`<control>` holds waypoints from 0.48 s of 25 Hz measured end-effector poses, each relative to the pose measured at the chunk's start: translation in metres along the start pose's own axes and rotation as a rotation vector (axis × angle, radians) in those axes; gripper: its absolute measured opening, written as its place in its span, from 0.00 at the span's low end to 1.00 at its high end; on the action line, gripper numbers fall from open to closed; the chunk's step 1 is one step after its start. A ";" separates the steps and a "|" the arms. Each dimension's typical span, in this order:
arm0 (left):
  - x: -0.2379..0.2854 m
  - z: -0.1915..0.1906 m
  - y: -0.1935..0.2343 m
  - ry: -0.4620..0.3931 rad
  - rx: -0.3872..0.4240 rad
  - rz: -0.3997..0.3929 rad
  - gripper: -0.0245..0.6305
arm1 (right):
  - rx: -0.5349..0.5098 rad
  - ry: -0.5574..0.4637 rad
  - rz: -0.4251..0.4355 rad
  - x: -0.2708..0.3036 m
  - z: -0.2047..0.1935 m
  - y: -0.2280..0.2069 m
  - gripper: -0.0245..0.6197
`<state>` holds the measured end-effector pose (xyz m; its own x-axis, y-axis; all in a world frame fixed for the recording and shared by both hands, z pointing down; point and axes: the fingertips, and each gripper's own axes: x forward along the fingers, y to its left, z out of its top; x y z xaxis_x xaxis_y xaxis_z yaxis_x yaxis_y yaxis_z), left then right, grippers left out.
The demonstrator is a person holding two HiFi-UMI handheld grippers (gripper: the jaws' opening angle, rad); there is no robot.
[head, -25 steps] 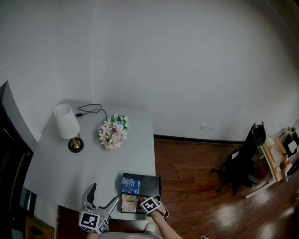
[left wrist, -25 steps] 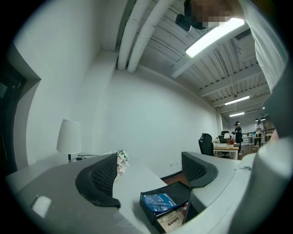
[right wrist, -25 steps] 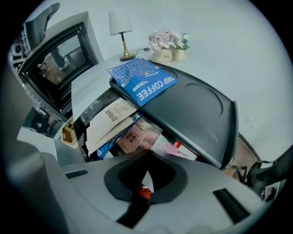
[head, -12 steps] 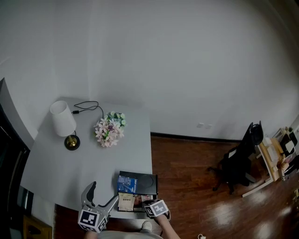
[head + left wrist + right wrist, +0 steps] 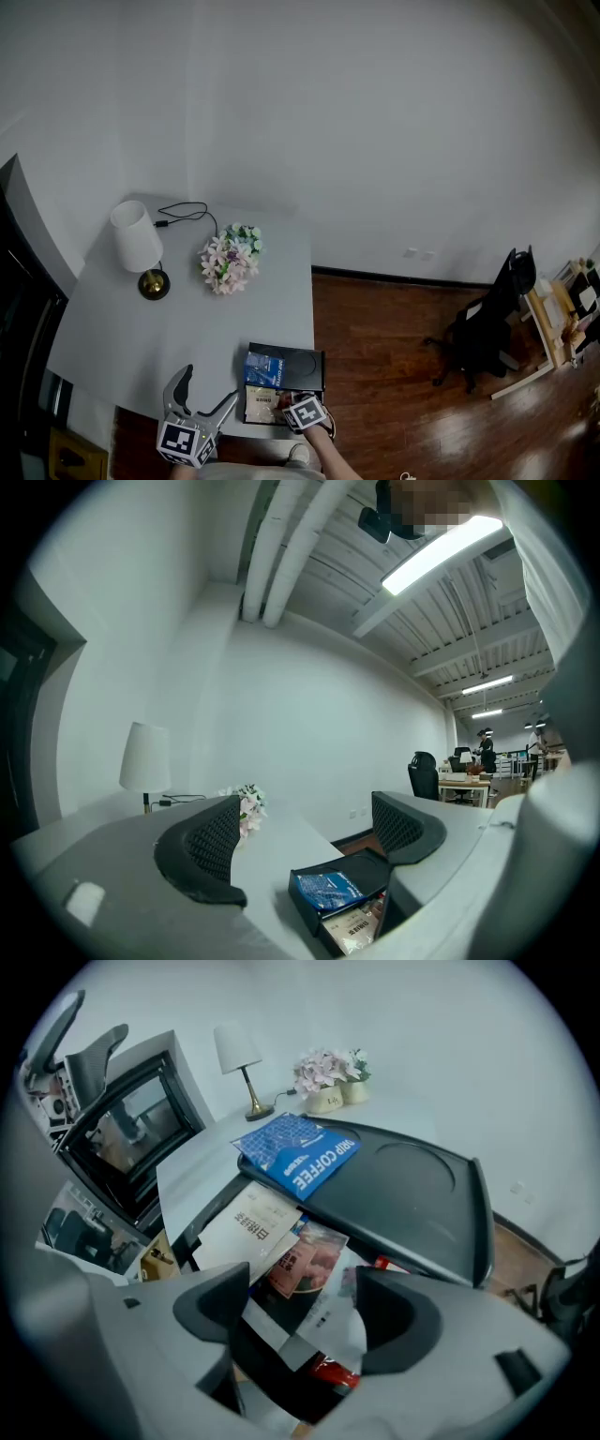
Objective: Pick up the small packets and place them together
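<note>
A black tray (image 5: 309, 361) sits at the table's near right corner. In it lie a blue coffee packet (image 5: 298, 1154), a cream packet (image 5: 255, 1227), a brown-pink packet (image 5: 305, 1258) and a white packet with a red end (image 5: 328, 1326). My right gripper (image 5: 305, 1302) hovers just over the tray's near end, its jaws opening; the white packet lies under the gap and neither pad presses on it. In the head view its marker cube hides the jaws. My left gripper (image 5: 309, 841) is open and empty, left of the tray (image 5: 309, 919) above the table's front edge.
A white lamp (image 5: 139, 246) with a brass base and a black cable stands at the far left of the grey table (image 5: 122, 328). A pot of pink flowers (image 5: 232, 260) stands behind the tray. Right of the table is wooden floor with a black office chair (image 5: 487, 323).
The right gripper's marker cube has shifted slightly over the tray's near end. The left gripper has stayed where it was.
</note>
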<state>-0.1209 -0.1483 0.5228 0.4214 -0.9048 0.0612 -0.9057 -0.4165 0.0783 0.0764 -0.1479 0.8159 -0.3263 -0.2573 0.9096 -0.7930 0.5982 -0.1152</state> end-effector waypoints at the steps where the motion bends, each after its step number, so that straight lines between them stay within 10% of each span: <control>1: -0.001 -0.001 0.001 0.001 0.000 0.002 0.70 | -0.008 -0.001 -0.001 0.004 0.001 0.001 0.58; 4: -0.003 -0.003 0.002 0.001 -0.003 0.003 0.70 | -0.060 0.032 -0.018 0.014 -0.001 0.000 0.55; 10: -0.001 -0.005 -0.003 0.004 -0.007 -0.008 0.70 | -0.097 0.020 -0.057 0.014 0.002 -0.011 0.05; 12: 0.000 -0.005 -0.004 0.008 -0.006 -0.012 0.70 | -0.059 0.006 -0.042 0.014 -0.003 -0.013 0.04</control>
<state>-0.1176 -0.1460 0.5279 0.4325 -0.8990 0.0686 -0.9004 -0.4267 0.0850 0.0837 -0.1575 0.8313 -0.2901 -0.2782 0.9157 -0.7743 0.6306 -0.0537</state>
